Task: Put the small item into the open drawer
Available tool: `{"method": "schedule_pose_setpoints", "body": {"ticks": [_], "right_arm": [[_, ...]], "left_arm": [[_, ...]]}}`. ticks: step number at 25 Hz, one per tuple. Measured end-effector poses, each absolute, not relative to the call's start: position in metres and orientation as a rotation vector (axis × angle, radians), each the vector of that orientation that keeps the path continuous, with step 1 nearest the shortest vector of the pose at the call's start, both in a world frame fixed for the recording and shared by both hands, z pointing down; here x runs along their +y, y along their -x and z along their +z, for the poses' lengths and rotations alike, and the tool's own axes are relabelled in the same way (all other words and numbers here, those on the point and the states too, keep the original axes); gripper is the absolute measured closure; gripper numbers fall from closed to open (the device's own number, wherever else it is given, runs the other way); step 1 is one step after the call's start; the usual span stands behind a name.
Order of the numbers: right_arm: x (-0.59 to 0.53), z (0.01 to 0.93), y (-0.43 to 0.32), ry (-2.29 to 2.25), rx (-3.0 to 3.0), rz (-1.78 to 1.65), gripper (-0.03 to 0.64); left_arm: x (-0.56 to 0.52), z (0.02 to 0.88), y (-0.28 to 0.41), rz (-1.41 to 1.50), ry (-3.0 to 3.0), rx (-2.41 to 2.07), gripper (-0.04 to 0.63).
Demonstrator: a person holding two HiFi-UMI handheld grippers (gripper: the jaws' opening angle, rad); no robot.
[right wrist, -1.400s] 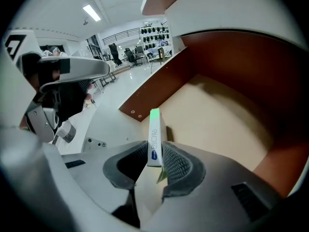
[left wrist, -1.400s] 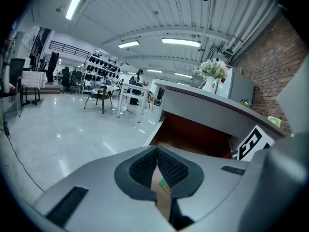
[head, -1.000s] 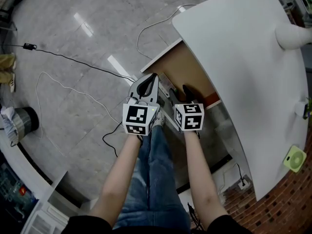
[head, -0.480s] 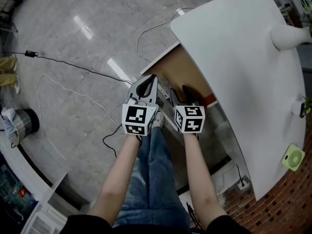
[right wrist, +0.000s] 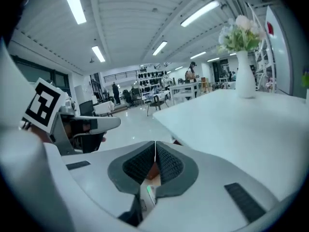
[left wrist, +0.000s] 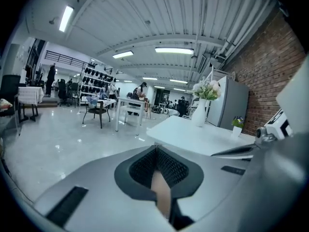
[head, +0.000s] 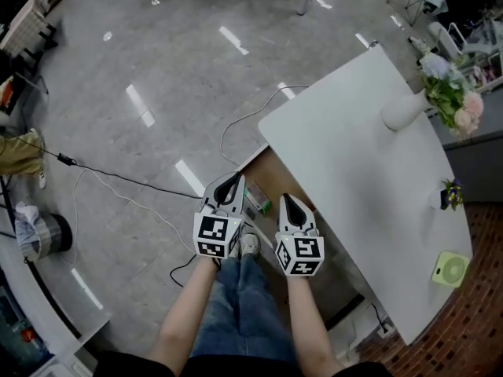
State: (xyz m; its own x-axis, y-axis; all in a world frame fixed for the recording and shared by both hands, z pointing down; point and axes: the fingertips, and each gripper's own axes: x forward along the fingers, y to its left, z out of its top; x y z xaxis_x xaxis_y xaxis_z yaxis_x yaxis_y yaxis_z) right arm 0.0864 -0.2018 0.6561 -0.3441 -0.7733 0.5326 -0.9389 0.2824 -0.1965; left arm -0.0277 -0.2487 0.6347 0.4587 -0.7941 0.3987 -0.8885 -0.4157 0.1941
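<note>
The small item [head: 256, 203], a little green and white thing, lies in the open drawer [head: 275, 181] in the middle of the head view. The drawer sticks out from under the white table [head: 354, 171].

The left gripper [head: 233, 183] is up above the drawer's left side. Its jaws are pressed together and there is nothing in them. The right gripper [head: 288, 203] is just to the right of it, over the drawer. Its jaws are closing, the tips meet, and nothing is between them.

So the job looks done. What could go wrong now? The item sits close to the drawer's near edge, so a low gripper could knock it out. A hard push on the drawer could make it slide or jump. The person's legs are right below the drawer and could bump it too.
</note>
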Motion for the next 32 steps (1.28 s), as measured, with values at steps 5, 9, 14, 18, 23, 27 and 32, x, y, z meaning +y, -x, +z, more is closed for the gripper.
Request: {"method": "schedule_pose_setpoints", "body": {"ticks": [5,9,14,18,23,27,32], "right_arm": [[-0.220,0.557,-0.097,-1.668,-2.324,0.590,0.615],[-0.224,0.489,-0.104,-1.712,-2.399,0.482,0.615],[-0.218,0.428,-0.115,-1.760,-2.463,0.356,0.615],[-0.216,0.401,-0.125,-1.799,-2.484,0.256,0.617],[-0.205,0.388,-0.138,-1.837,-2.478,0.192,0.617],[-0.201,0.385,-0.141,-1.865,-2.472,0.173,0.618],[-0.196,0.385,-0.146,-1.876,-2.450,0.161,0.618]], "left_arm": [[-0.259,0.541,0.035,0.271,-2.419,-1.470,0.572],[-0.258,0.478,0.039,0.220,-2.486,-1.500,0.572],[-0.249,0.418,0.036,0.165,-2.571,-1.523,0.572],[-0.244,0.393,0.031,0.117,-2.613,-1.527,0.572],[-0.231,0.390,0.030,0.114,-2.628,-1.528,0.572],[-0.228,0.390,0.031,0.125,-2.645,-1.530,0.572],[-0.225,0.390,0.027,0.126,-2.646,-1.528,0.572]]}}
